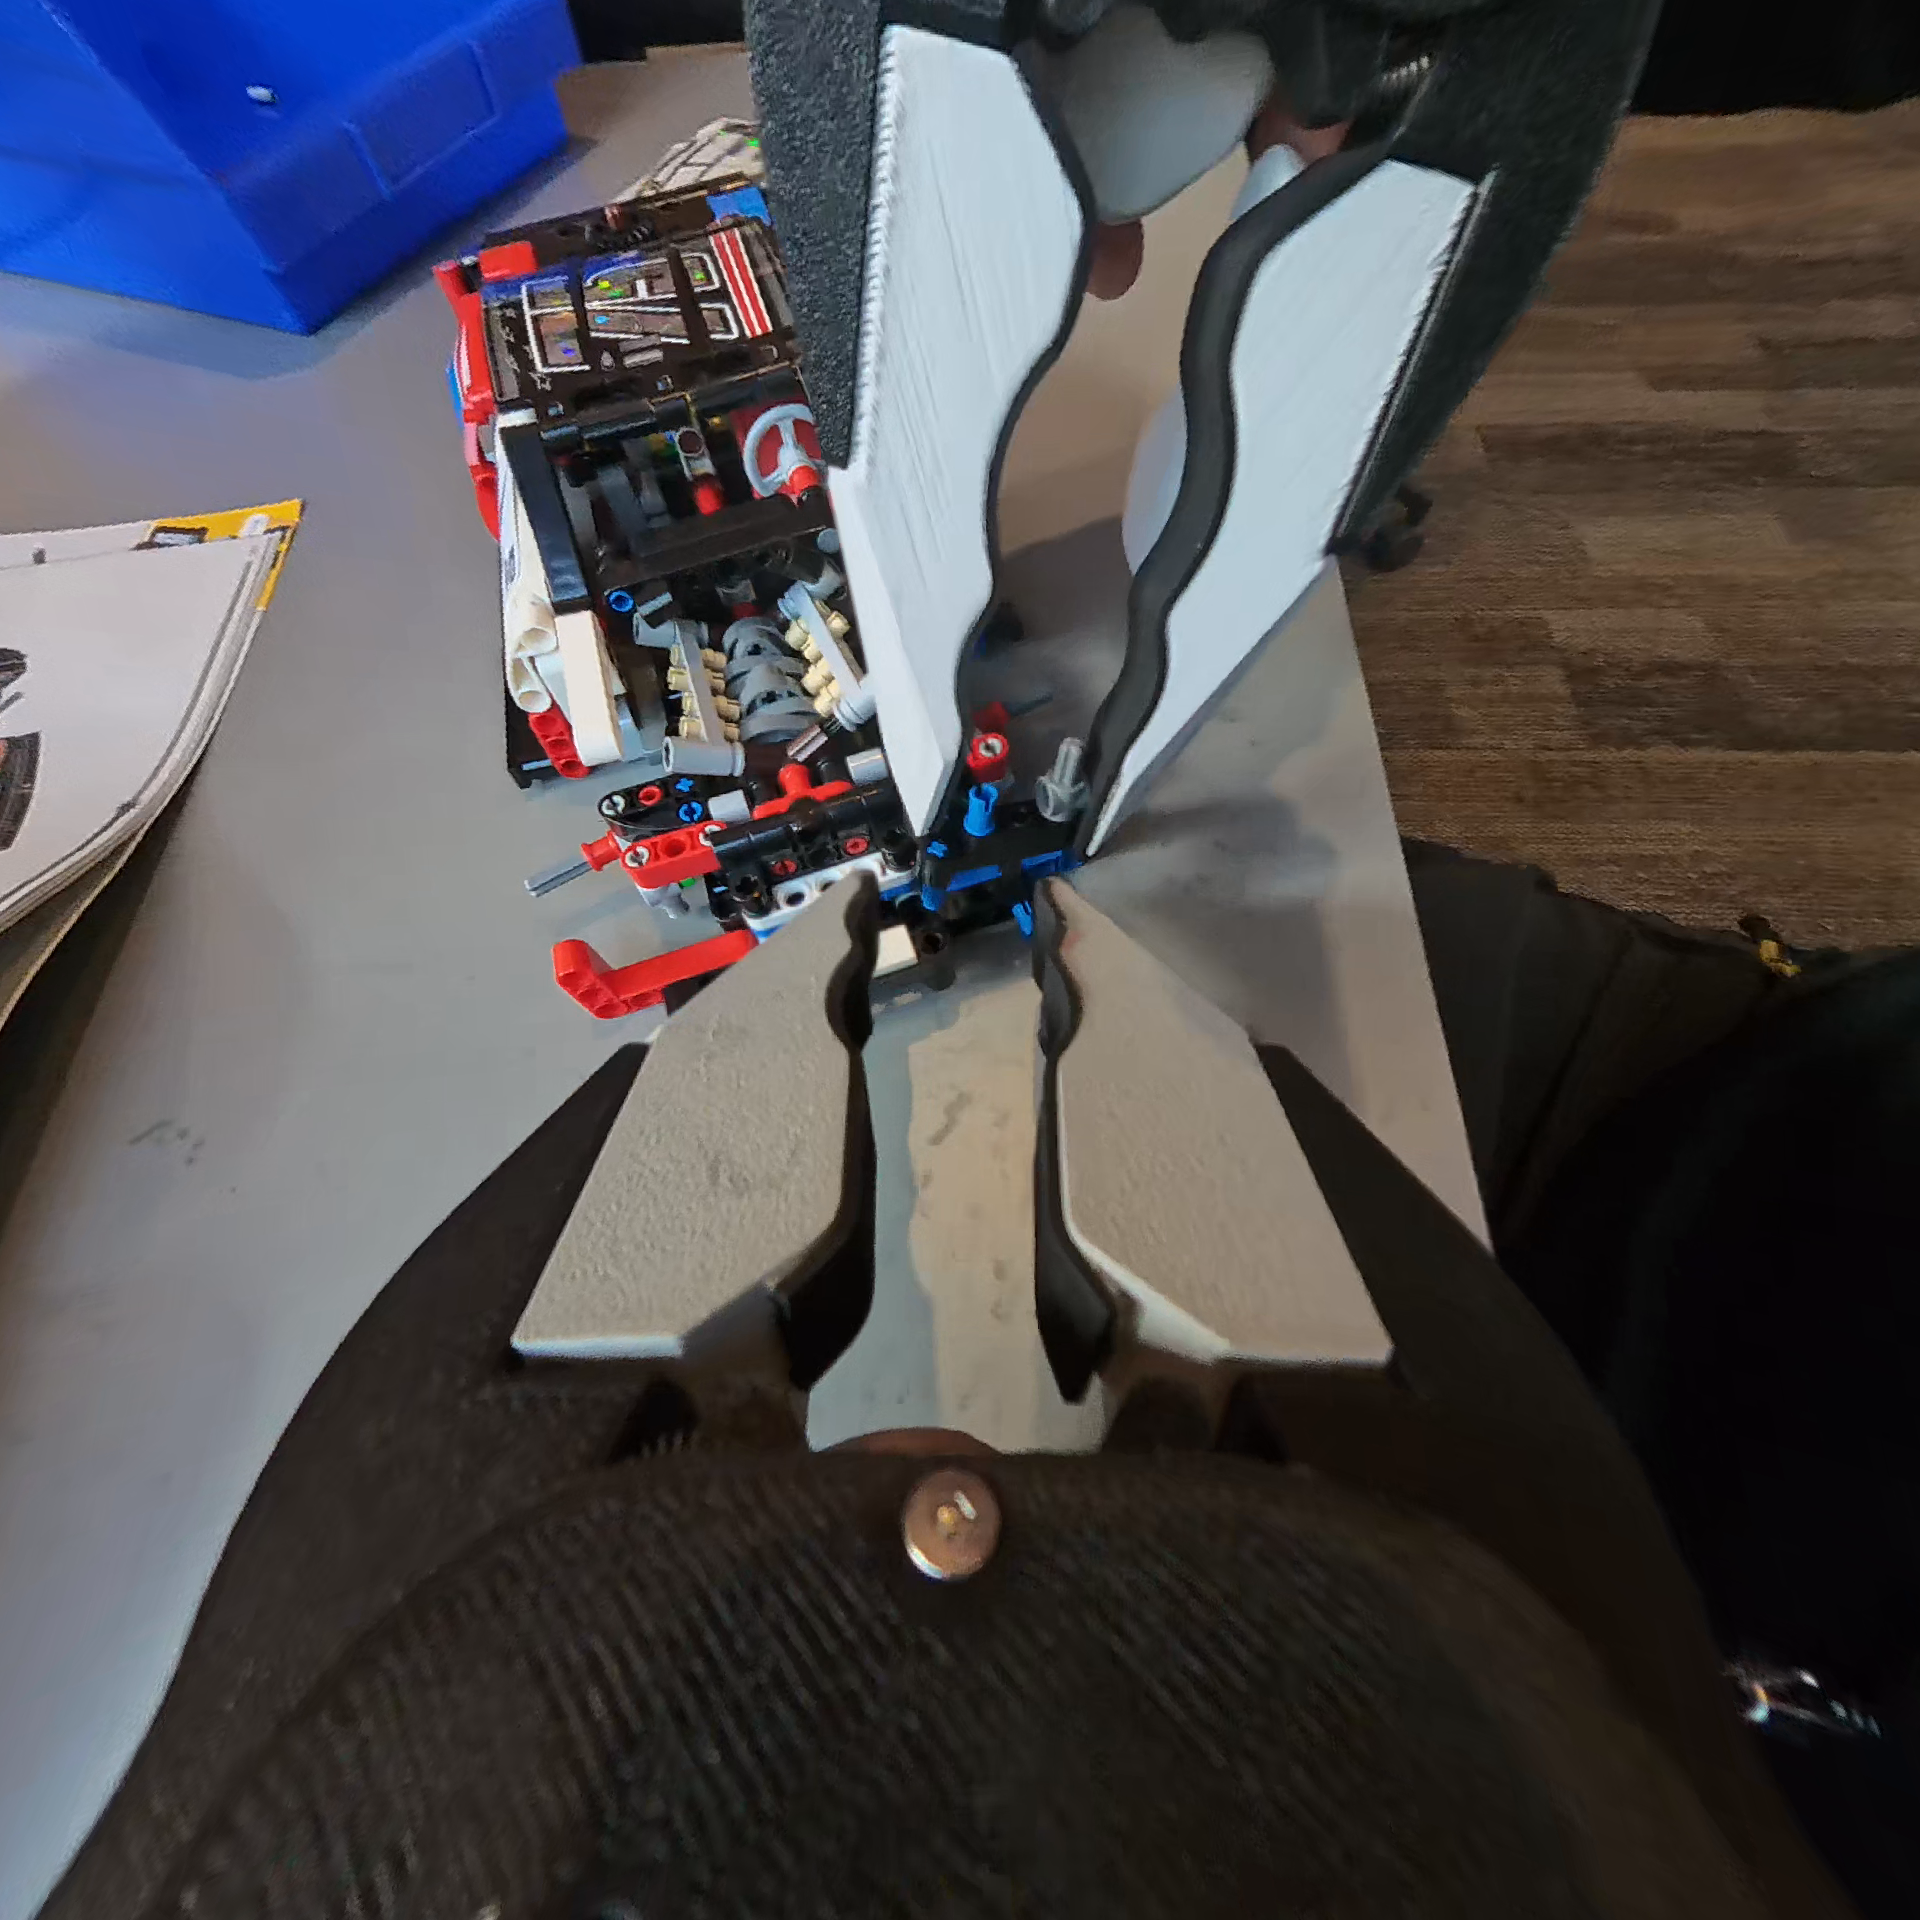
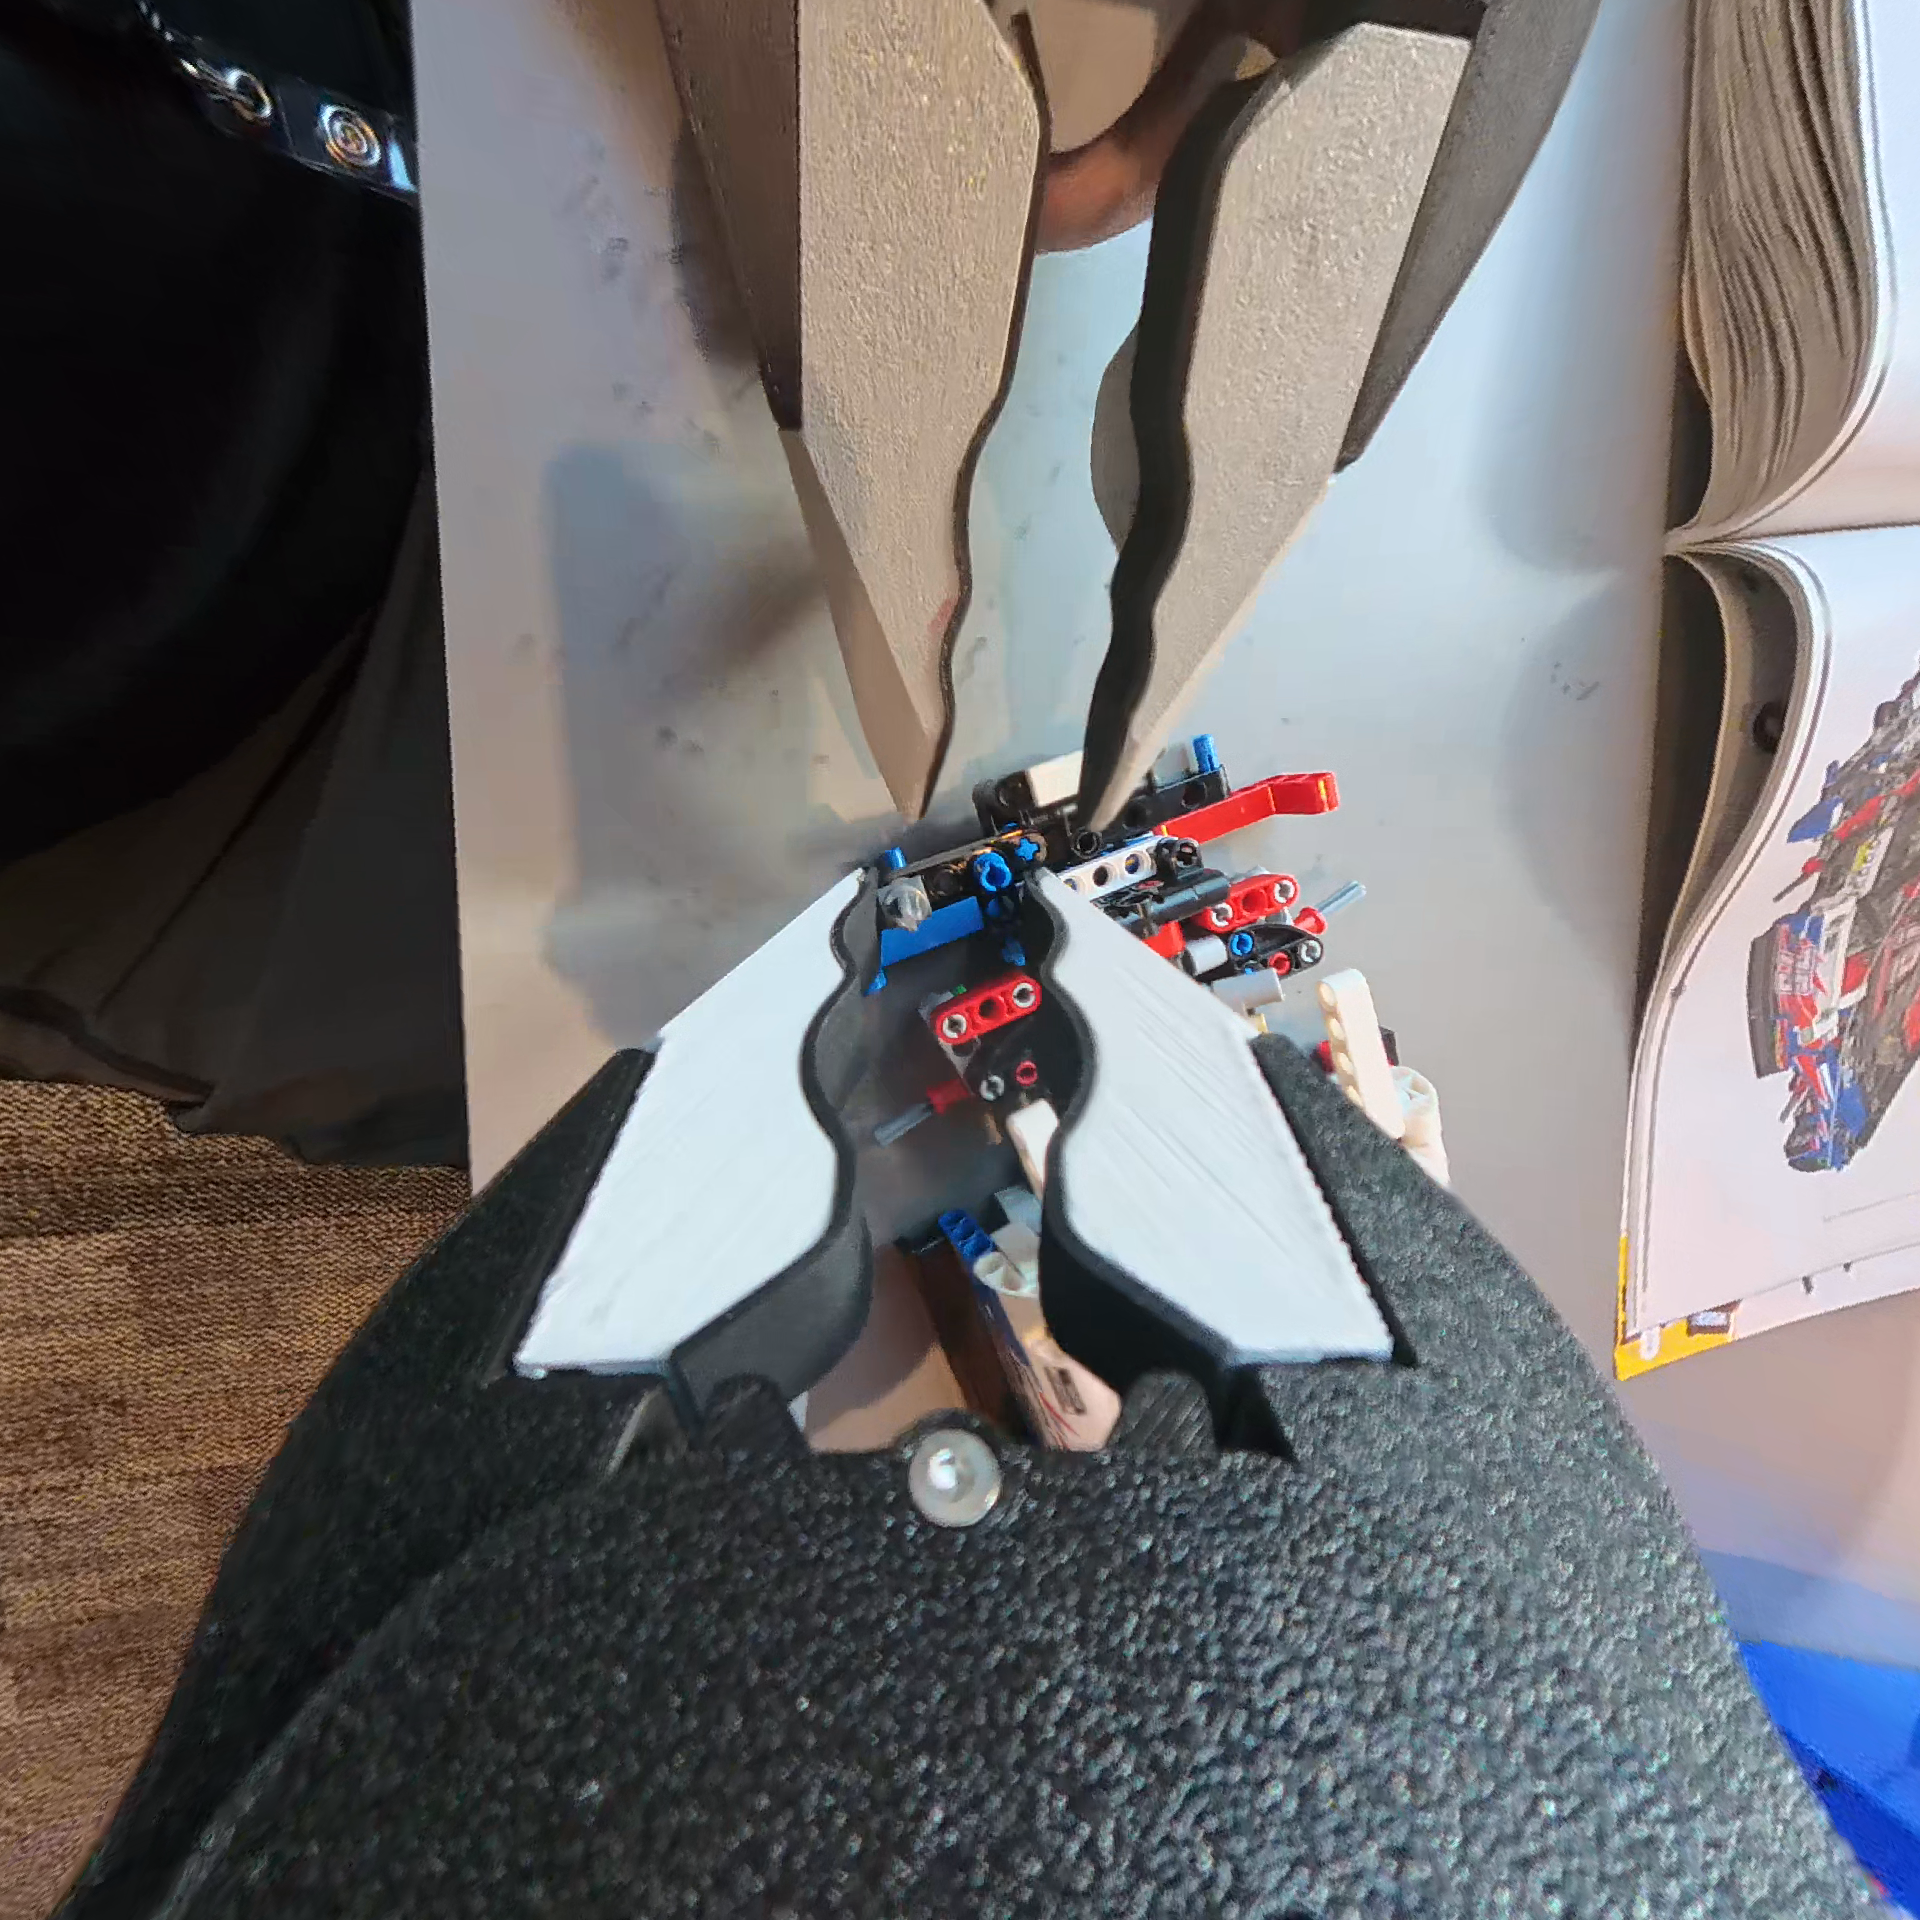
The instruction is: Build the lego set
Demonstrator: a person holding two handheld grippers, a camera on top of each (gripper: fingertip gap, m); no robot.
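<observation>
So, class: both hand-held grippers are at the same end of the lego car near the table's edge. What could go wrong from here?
1. The lego car lies close to the table edge; a push may slide it off.
2. The left hand-held gripper and right hand-held gripper crowd one small blue-and-black section, so their tips could collide or snap pieces loose.
3. The red beam sticks out and could be knocked.

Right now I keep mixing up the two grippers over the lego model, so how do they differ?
The left gripper has grey fingers; the right gripper has white fingers with black wavy pads. The left's housing is ribbed dark plastic, the right's is grainy black foam. The left reaches in from the table edge nearest the person, the right from the opposite side. Both have jaws apart, tips at the same blue-and-black end of the lego model.
</observation>
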